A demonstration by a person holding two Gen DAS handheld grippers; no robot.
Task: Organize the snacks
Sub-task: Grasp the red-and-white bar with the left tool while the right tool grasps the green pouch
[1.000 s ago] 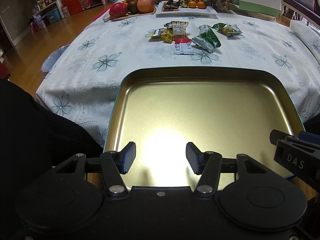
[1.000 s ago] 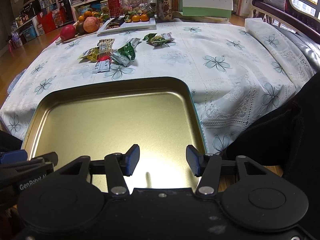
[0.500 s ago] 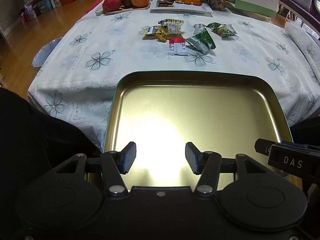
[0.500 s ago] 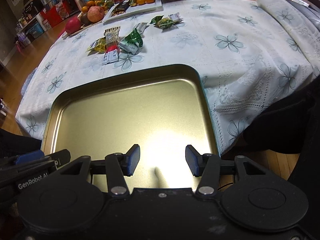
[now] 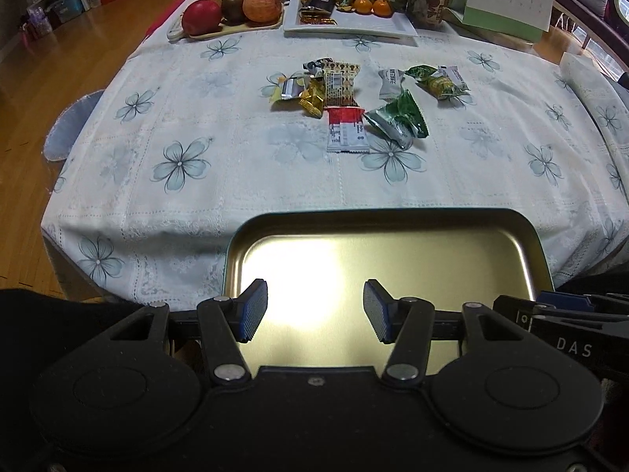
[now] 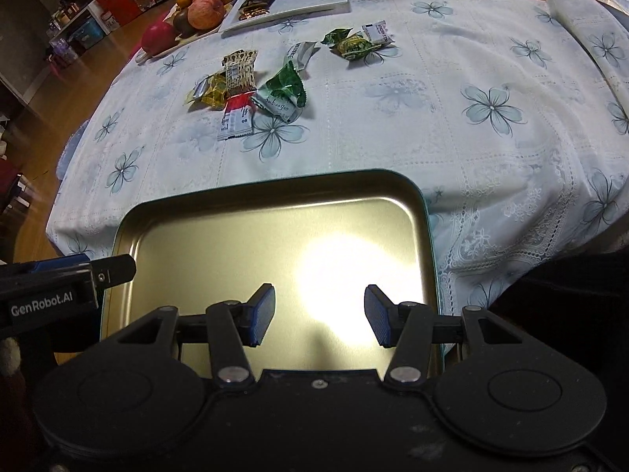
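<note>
Both tools stand with their jaws apart and nothing between the pads: the left tool [image 5: 314,310] and the right tool [image 6: 319,314] each hang over the near end of the gold tray [image 5: 526,236], side by side, the right one showing at the edge of the left wrist view. What has changed over the last second is the framing: the tray filled most of both views a moment ago and now takes up only the lower part, while far more of the flower-print cloth on the worktop [image 5: 220,165] has come into sight, so both tools have tipped and drawn toward the worktop's far side. The tray is bare (only a glare patch on its floor), so no sorting has been done yet. The snacks lie well beyond it in a loose scatter: a red-and-white packet [image 5: 346,129] nearest, a green packet [image 5: 399,120] just beside it, a patterned brown wrapper [image 5: 340,82] and small gold sweets [image 5: 312,100] behind, a white wrapper [image 5: 389,82] and a yellow-green one [image 5: 440,82] farther right. The shift reads as the start of a reach toward that cluster, probably the red-and-white packet first.
</note>
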